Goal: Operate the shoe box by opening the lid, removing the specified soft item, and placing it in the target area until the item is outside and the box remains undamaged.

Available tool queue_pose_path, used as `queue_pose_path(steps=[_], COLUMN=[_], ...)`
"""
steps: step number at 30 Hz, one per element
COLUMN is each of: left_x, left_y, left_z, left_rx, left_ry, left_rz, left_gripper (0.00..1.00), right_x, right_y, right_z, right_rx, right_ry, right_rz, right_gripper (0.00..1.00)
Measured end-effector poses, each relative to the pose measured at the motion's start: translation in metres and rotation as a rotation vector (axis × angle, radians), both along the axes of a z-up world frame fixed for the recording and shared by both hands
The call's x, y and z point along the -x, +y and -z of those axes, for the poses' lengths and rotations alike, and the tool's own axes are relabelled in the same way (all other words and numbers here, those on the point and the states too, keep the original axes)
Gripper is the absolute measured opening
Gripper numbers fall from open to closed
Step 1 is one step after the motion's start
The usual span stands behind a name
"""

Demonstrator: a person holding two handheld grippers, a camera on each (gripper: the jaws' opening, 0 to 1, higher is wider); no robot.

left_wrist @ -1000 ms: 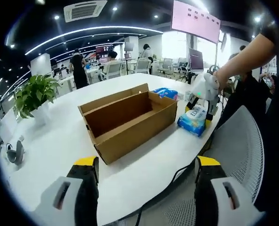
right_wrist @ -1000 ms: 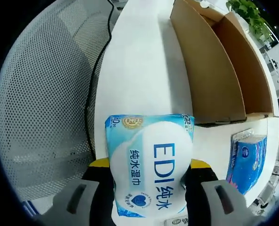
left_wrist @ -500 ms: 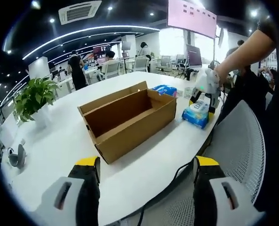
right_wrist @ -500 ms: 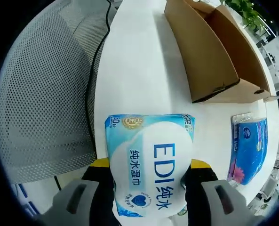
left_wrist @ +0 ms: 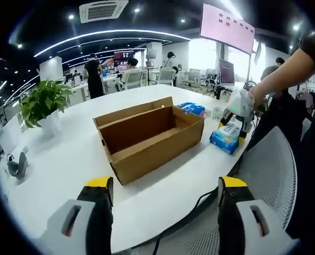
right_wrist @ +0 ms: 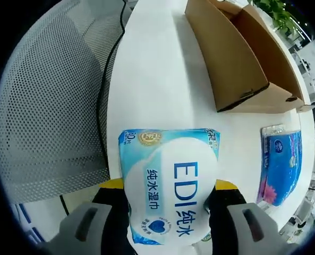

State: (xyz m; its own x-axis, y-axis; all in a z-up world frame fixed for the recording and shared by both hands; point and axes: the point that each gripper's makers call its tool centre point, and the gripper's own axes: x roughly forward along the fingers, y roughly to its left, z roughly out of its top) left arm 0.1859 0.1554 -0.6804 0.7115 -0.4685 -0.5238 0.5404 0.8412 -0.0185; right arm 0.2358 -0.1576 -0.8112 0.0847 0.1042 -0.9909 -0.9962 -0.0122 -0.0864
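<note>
So the right gripper (right_wrist: 168, 199) is clamped on the blue-and-white soft plastic pack of wet wipes (right_wrist: 169, 183), one jaw on each long side, near the pack's lower end at bottom centre of the right gripper view. The pack bulges a bit between the jaws, so I'd guess it's light, squishy and kind of slick film. Squeezing across the narrow width like this seems the sensible hold; pinch too lightly and it could slide, I reckon.

The pack sits over the white counter (right_wrist: 157, 90), and from this view I can't tell if it's actually touching. In the left gripper view it's at right of centre, just beside the box's right end.

Further out, the open brown cardboard shoe box (right_wrist: 237, 58) is in the upper right of the right gripper view, apart from the pack, looking undented. A second flat blue tissue pack (right_wrist: 279, 164) lies at far right.

The left gripper (left_wrist: 165, 212) has its jaws spread wide with nothing in them, at the bottom of its view, near the counter edge.
</note>
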Motion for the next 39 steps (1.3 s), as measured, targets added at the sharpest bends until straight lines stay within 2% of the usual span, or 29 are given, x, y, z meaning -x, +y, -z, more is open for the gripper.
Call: queue_pose_path(steps=[8,11,14,18,28,33,36,39], left_x=[0.000,0.000,0.004,0.005,0.002,0.006,0.006,0.007], left_y=[-0.001,0.000,0.002,0.007,0.008,0.014,0.016,0.017], left_z=[0.003,0.002,0.008,0.013,0.014,0.016,0.017,0.020], left_rx=[-0.007,-0.008,-0.013,-0.037,-0.061,-0.043,-0.083,-0.083], left_ry=[0.001,-0.001,0.031,0.038,0.047,0.058,0.048,0.073], left_rz=[-0.003,-0.011,-0.008,-0.019,-0.015,-0.038,-0.019,-0.020], left_gripper=[0.81,0.80,0.79,0.79,0.78,0.74,0.72,0.72], right_x=[-0.004,-0.011,-0.018,-0.030,-0.050,-0.058,-0.061,-0.067], right_y=[-0.001,-0.002,-0.004,-0.006,-0.012,-0.014,-0.014,-0.014], right_z=[0.001,0.001,0.001,0.001,0.002,0.002,0.002,0.002], right_rx=[-0.017,-0.013,-0.011,-0.022,-0.018,-0.014,-0.020,-0.029], right_ry=[0.003,0.006,0.012,0.006,0.013,0.015,0.025,0.027], right_rz=[-0.024,-0.027,-0.026,-0.007,-0.009,-0.021,-0.032,-0.019], right_gripper=[0.57,0.57,0.57,0.57,0.57,0.57,0.57,0.57])
